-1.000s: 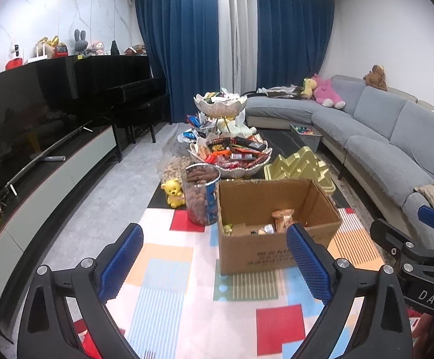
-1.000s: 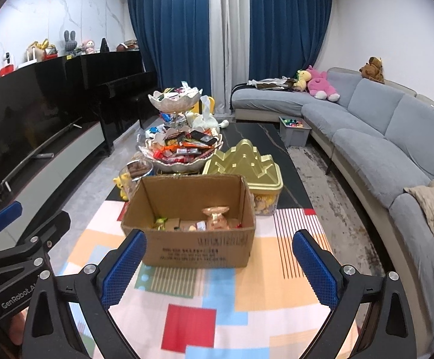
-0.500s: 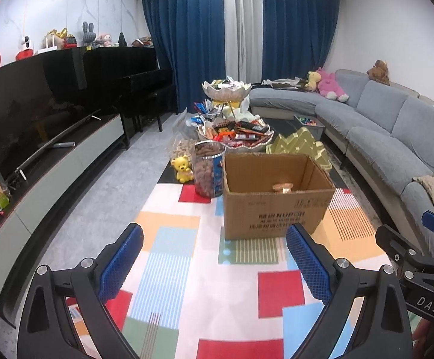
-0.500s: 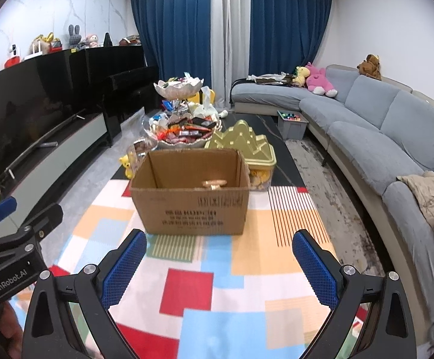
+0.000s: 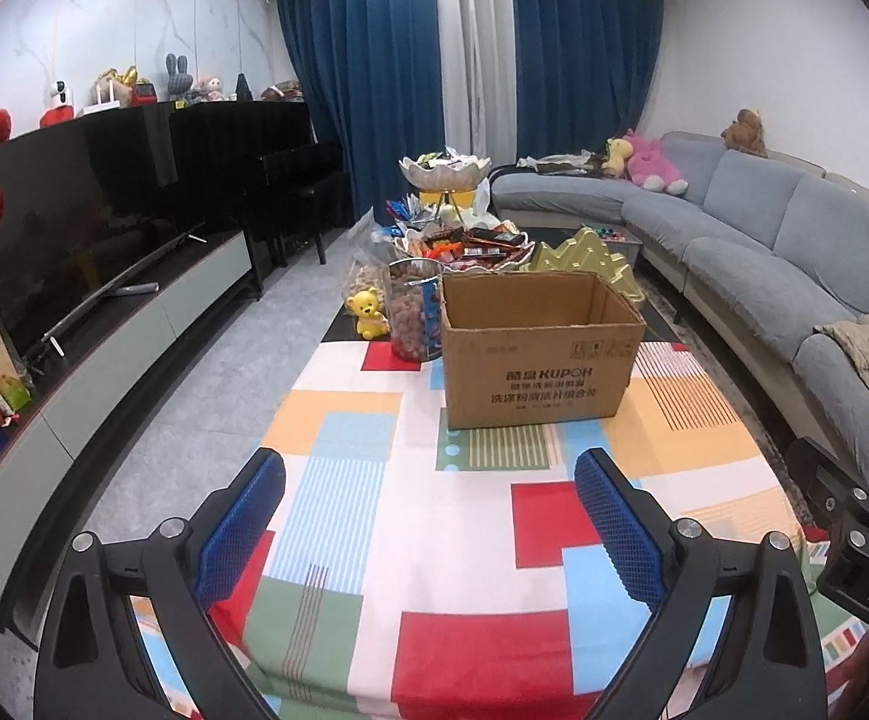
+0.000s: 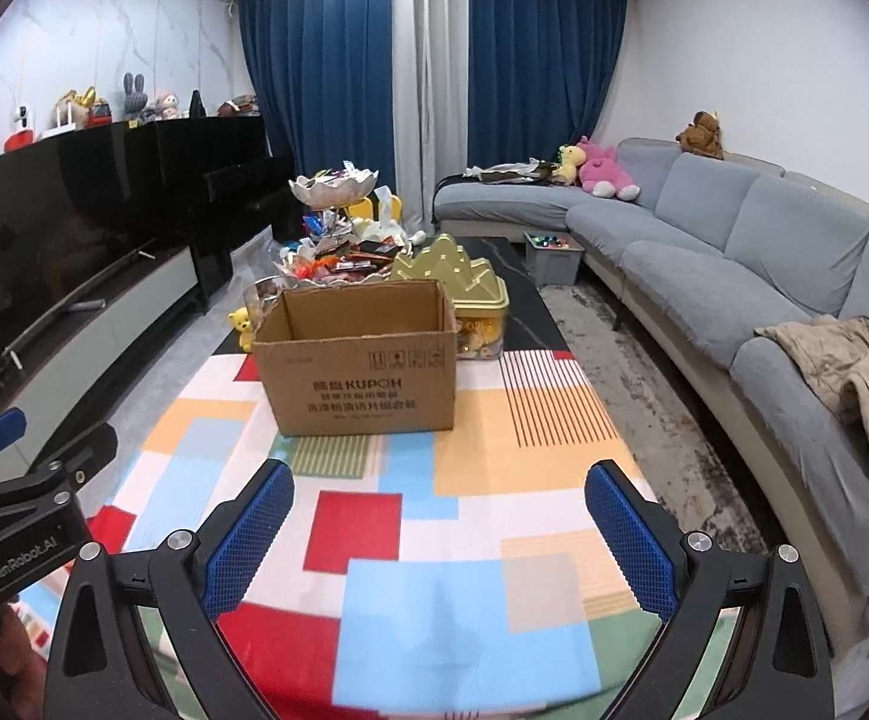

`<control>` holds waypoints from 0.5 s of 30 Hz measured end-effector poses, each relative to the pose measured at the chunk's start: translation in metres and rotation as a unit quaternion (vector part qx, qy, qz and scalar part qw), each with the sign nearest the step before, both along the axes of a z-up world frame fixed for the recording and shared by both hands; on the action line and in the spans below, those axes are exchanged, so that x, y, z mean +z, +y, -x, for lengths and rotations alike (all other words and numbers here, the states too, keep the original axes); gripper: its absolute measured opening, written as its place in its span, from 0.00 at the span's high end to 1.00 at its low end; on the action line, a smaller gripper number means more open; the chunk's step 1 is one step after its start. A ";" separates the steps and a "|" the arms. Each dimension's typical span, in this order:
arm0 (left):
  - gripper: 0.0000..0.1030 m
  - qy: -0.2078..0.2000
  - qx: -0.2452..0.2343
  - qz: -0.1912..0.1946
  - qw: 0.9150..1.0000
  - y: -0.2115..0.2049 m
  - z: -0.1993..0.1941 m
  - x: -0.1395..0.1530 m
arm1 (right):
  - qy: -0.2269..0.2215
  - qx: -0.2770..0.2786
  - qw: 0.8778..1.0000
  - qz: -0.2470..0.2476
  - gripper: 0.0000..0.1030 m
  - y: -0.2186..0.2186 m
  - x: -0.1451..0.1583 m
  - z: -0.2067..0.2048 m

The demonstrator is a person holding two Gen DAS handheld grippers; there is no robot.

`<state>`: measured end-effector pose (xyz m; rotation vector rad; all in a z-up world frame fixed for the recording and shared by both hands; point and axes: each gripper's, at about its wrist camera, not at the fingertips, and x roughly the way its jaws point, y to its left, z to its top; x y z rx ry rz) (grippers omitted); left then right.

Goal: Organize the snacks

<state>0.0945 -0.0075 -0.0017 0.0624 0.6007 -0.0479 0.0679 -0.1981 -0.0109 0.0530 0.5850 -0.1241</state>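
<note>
**Cardboard box dead ahead, both hand-held grippers spread and empty**

Cardboard box (image 5: pixel 539 348) is seen standing upright and open-topped on the bench (image 5: pixel 482 546), which is covered by a cloth of coloured blocks. From the left hand-held gripper (image 5: pixel 428 531) the box lies forward and slightly to the right; from the right hand-held gripper (image 6: pixel 440 540) it lies forward and slightly to the left. Both are held well apart from it, with bare cloth between. Neither arm can be judged clearly nearer.

The long axis of the box runs across the view, its printed long face turned towards both cameras. Its inside is hidden from this low angle, so the contents cannot be told.

Snacks are noted behind the box: a tiered bowl (image 5: pixel 464 240) heaped with wrapped sweets and bars, a clear jar of brown nuts (image 5: pixel 413 318) just beside the box's left rear corner, and a gold-lidded tub (image 6: pixel 473 300) just beside its right rear corner. A small yellow bear figure (image 5: pixel 367 313) stands left of the jar.

Both hand-held grippers are spread wide, blue pads apart, nothing pinched.

Judgement: any pick calls for a forward reach past or over the box. The jar side would fall to the left arm, the tub side to the right.
</note>
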 end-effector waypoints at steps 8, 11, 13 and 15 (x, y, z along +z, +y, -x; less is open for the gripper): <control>0.03 -0.001 -0.001 0.004 1.000 -0.005 0.031 -0.009 | -0.001 0.002 1.000 0.000 0.04 -0.001 -0.002 0.032; 0.03 -0.002 -0.003 0.004 1.000 -0.005 0.040 -0.009 | 0.002 0.002 1.000 0.000 0.04 -0.003 -0.004 0.042; 0.03 -0.003 -0.002 0.005 1.000 -0.004 0.046 -0.010 | 0.003 0.005 1.000 0.005 0.04 -0.002 -0.005 0.047; 0.02 -0.004 -0.001 0.004 1.000 -0.004 0.052 -0.011 | 0.003 0.004 1.000 0.008 0.04 -0.002 -0.005 0.052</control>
